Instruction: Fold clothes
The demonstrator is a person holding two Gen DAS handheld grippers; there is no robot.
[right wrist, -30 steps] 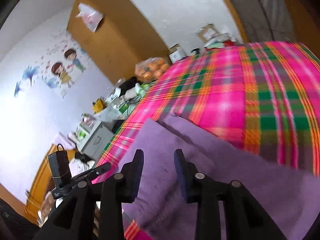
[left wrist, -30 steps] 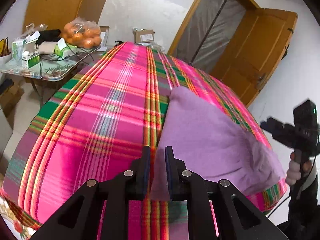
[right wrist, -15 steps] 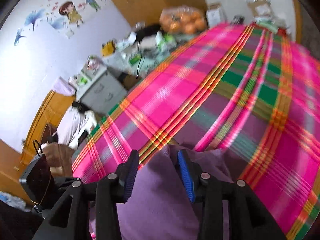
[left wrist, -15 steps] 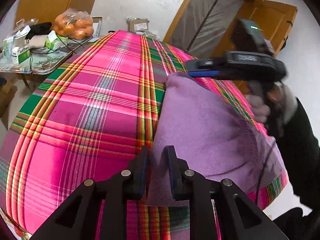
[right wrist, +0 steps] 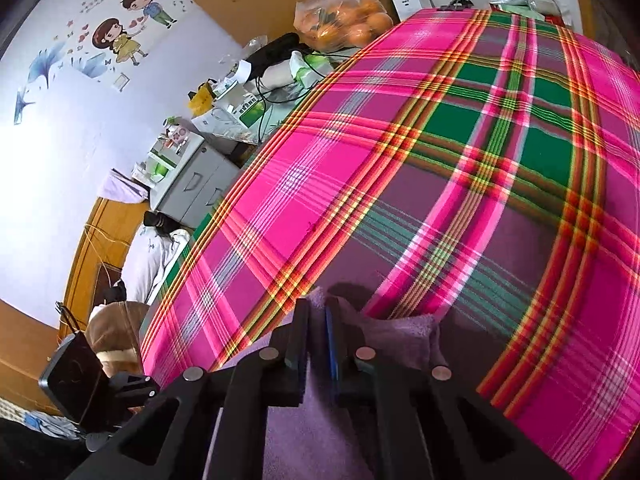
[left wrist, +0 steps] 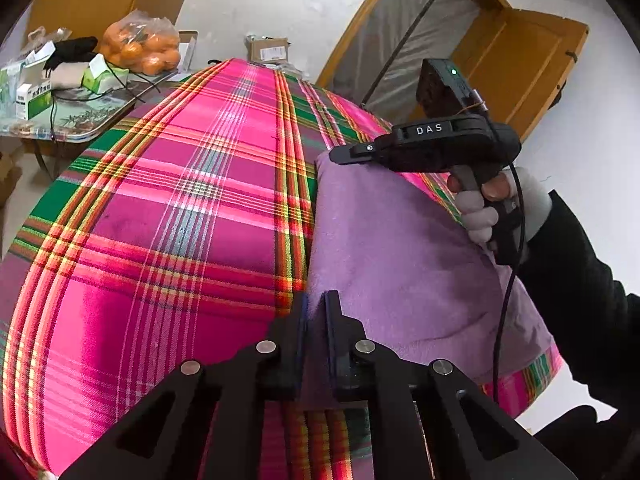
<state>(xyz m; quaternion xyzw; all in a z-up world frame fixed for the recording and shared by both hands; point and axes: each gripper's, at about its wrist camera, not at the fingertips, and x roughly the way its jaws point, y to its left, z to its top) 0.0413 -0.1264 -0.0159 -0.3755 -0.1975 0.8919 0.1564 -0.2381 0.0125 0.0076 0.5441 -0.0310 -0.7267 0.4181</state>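
A folded purple garment [left wrist: 400,256] lies on the right part of a bed covered in pink, green and yellow plaid [left wrist: 180,208]. My left gripper [left wrist: 315,304] is shut on the garment's near left edge. The right gripper [left wrist: 340,156], seen in the left wrist view with a gloved hand around its handle, reaches to the garment's far corner. In the right wrist view that gripper [right wrist: 317,312] is shut on a purple garment corner [right wrist: 396,332], with the plaid cover [right wrist: 400,160] stretching beyond.
A side table [left wrist: 68,120] left of the bed holds boxes, cables and a bag of oranges [left wrist: 140,46]. A wooden door [left wrist: 516,68] stands open at the far right. A grey cabinet [right wrist: 192,176] sits by the wall with stickers.
The right gripper has swung in from beside the bed to the garment's far corner and closed on it. My left gripper has stayed shut on the near edge.
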